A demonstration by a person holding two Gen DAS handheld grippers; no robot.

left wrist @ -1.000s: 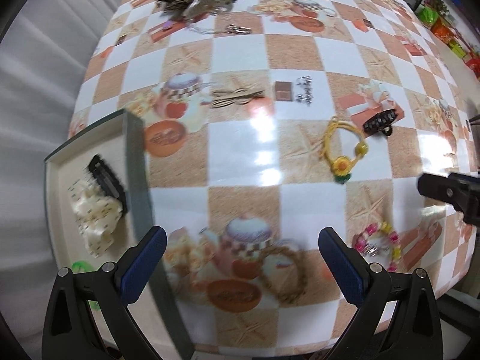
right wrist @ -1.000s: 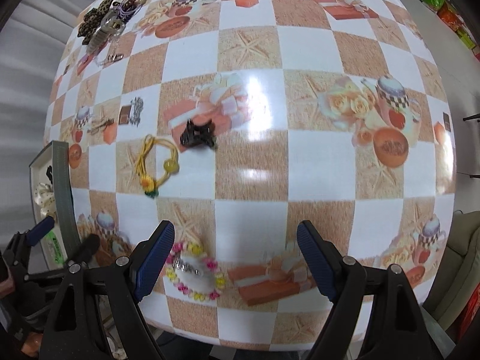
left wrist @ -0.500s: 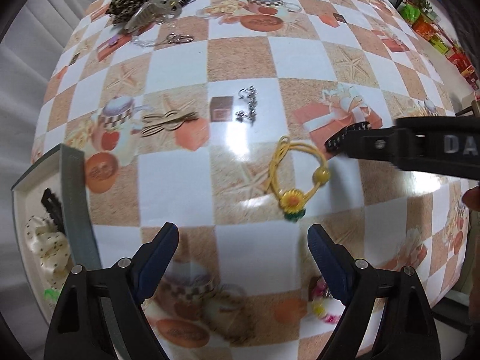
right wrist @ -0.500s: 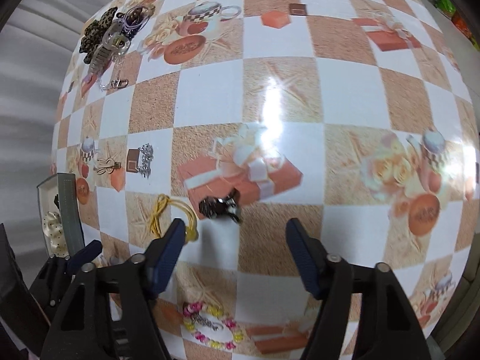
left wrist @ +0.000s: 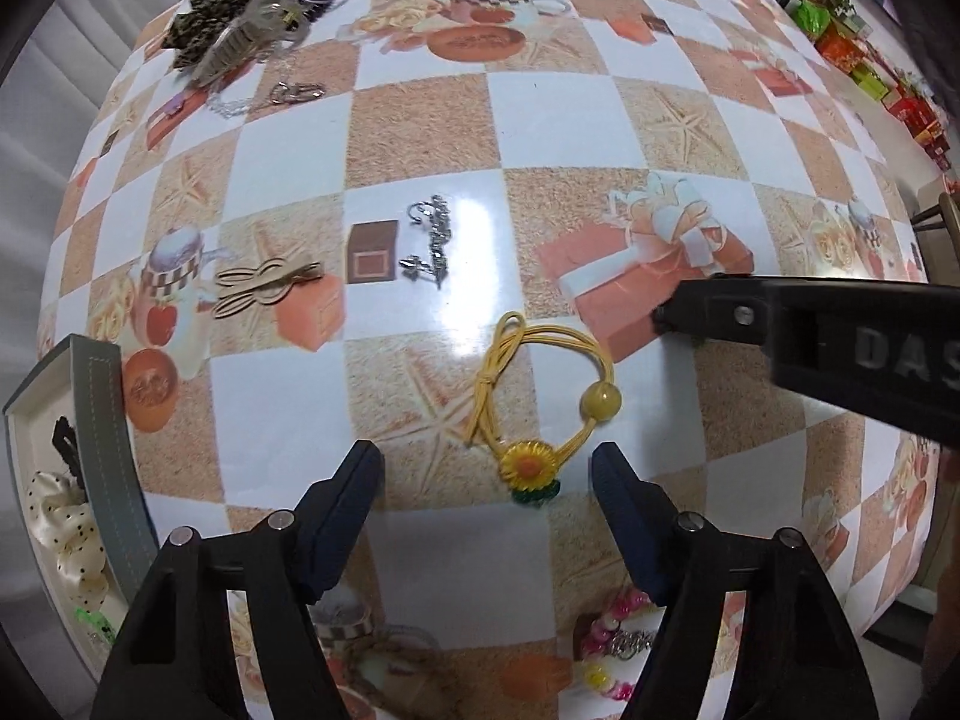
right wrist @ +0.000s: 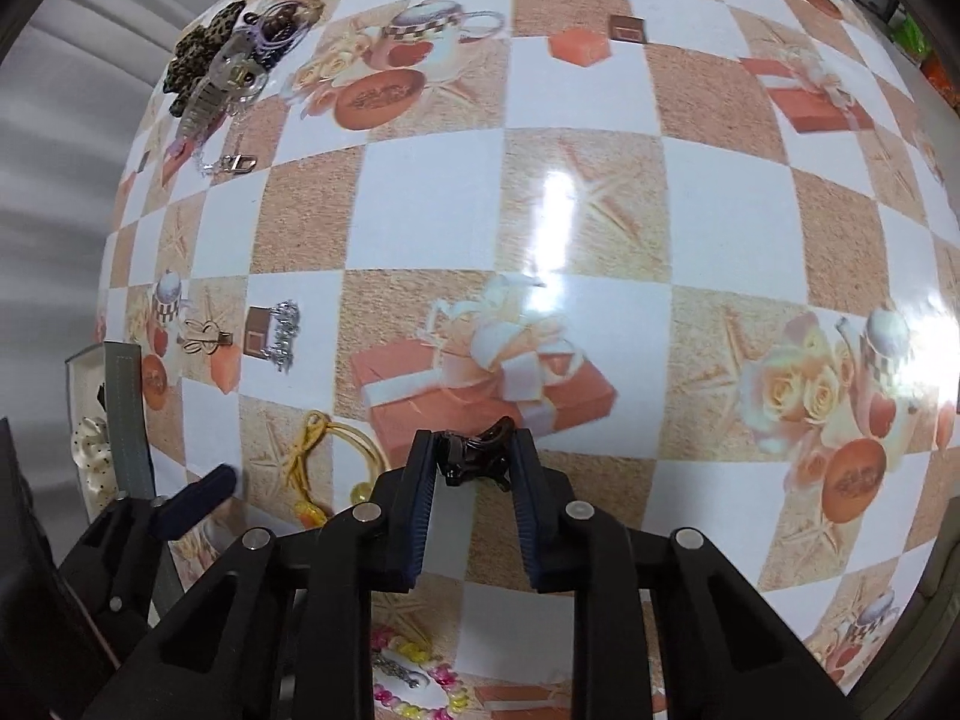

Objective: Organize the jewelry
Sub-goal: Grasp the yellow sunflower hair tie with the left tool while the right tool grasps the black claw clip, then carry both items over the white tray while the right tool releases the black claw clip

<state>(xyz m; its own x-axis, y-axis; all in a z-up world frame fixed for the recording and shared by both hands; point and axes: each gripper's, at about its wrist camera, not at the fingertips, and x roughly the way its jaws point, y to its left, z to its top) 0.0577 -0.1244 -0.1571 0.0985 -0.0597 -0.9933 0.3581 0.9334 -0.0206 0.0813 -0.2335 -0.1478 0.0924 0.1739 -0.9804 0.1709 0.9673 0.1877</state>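
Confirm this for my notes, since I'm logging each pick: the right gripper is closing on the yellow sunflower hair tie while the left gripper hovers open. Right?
Not quite. The right gripper is closing on the small dark hair claw, as the right wrist view shows. The yellow sunflower hair tie lies untouched ahead of the left gripper, open though narrowing.

**Around the Checked Worktop**

The worktop (left wrist: 420, 120) wore a glossy cloth of white and sandy-tan squares, printed with teapots, roses, starfish and ribboned orange gift boxes. Light glared off its middle. Beyond its left edge hung a pale grey pleated curtain (left wrist: 54, 60), seen again past the left edge in the right wrist view (right wrist: 54, 120). Past the far right corner stood a row of bright green, red and orange boxes (left wrist: 864, 60), too small to read. A beige cushioned seat (right wrist: 942, 576) sat just off the near right edge.
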